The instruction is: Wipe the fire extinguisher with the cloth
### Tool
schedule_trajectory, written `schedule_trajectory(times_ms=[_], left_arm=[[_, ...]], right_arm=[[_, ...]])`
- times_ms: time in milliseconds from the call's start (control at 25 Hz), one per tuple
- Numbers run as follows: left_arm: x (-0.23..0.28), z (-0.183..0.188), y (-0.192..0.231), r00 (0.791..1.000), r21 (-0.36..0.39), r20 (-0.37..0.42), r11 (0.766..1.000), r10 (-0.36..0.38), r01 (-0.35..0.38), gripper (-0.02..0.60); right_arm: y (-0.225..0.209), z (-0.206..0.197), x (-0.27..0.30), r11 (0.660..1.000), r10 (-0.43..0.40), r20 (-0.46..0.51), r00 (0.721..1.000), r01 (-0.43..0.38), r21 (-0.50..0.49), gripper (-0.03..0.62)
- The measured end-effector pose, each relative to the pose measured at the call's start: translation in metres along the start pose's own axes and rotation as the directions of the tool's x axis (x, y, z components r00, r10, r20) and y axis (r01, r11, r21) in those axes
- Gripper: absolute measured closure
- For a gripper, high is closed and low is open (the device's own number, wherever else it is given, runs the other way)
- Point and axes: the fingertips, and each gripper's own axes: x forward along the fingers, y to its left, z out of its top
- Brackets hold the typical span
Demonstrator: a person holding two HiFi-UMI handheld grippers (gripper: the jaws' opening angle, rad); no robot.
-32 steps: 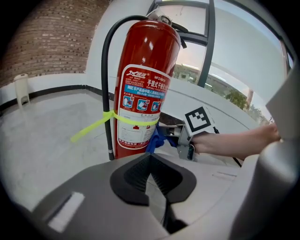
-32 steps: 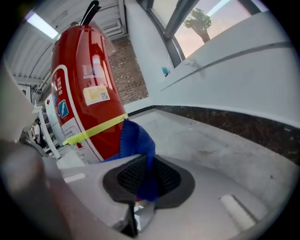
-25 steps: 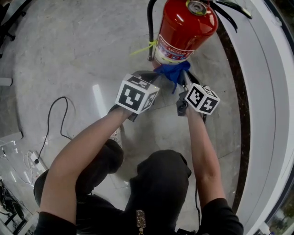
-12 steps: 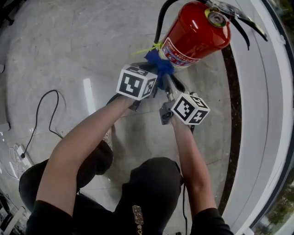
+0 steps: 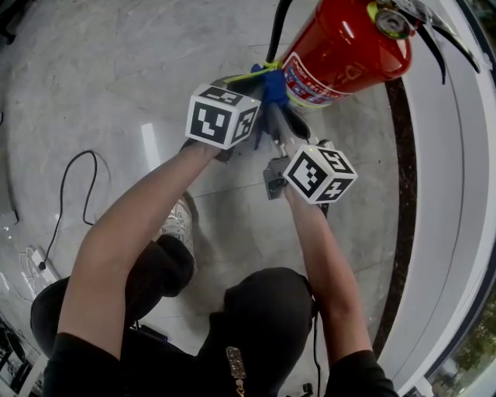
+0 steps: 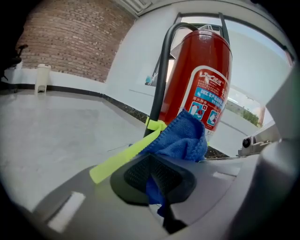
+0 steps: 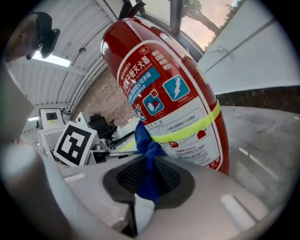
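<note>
- The fire extinguisher (image 5: 341, 54) stands on the grey floor (image 5: 116, 70) near its right edge, just beside the dark border strip (image 5: 403, 194). A white curved wall (image 5: 457, 194) rises beyond the strip.
- That side is tight. To the extinguisher's left the floor lies open and bare, up to a thin black cable (image 5: 70, 201) looping near the left edge.
- The blue cloth (image 5: 273, 87) is bunched against the lower part of the red body, at the label's lower edge, beside the black hose (image 5: 277, 23).
- The left gripper (image 5: 256, 101) has its jaws clamped fully together on one end of the cloth, with blue fabric pinched between the pads.
- The right gripper (image 5: 279, 128) is closed on the cloth's other end. A twisted strip of fabric fills the narrow gap between its jaws.
- The two grippers sit close together at the extinguisher's base, left one nearer the hose.
- A yellow-green band (image 7: 187, 133) rings the body, and its loose tail (image 6: 126, 154) trails towards the left gripper.
- Count: one extinguisher, one cloth, one hose, one band, one cable and two grippers.
</note>
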Motion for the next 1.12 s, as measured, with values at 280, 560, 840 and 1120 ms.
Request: schedule_trajectory(times_ms=[280, 560, 840, 1120], left_arm=[[0.015, -0.037, 0.004, 0.994, -0.038, -0.101, 0.998, 0.043, -0.047, 0.578], [0.02, -0.071, -0.02, 0.981, 0.035, -0.194, 0.999, 0.015, -0.008, 0.578], [0.02, -0.071, -0.068, 0.971, 0.052, -0.23, 0.996, -0.061, 0.075, 0.578], [0.001, -0.085, -0.106, 0.929, 0.205, -0.352, 0.959, -0.116, 0.198, 0.578]], right_arm=[[-0.025, -0.032, 0.002, 0.997, -0.067, -0.089, 0.994, 0.063, -0.043, 0.548], [-0.065, -0.045, -0.024, 0.987, -0.158, -0.108, 0.982, 0.154, -0.04, 0.548], [-0.098, -0.028, -0.047, 0.97, -0.241, -0.087, 0.967, 0.236, -0.06, 0.548], [-0.143, -0.001, -0.05, 0.944, -0.324, -0.053, 0.945, 0.319, -0.077, 0.548]])
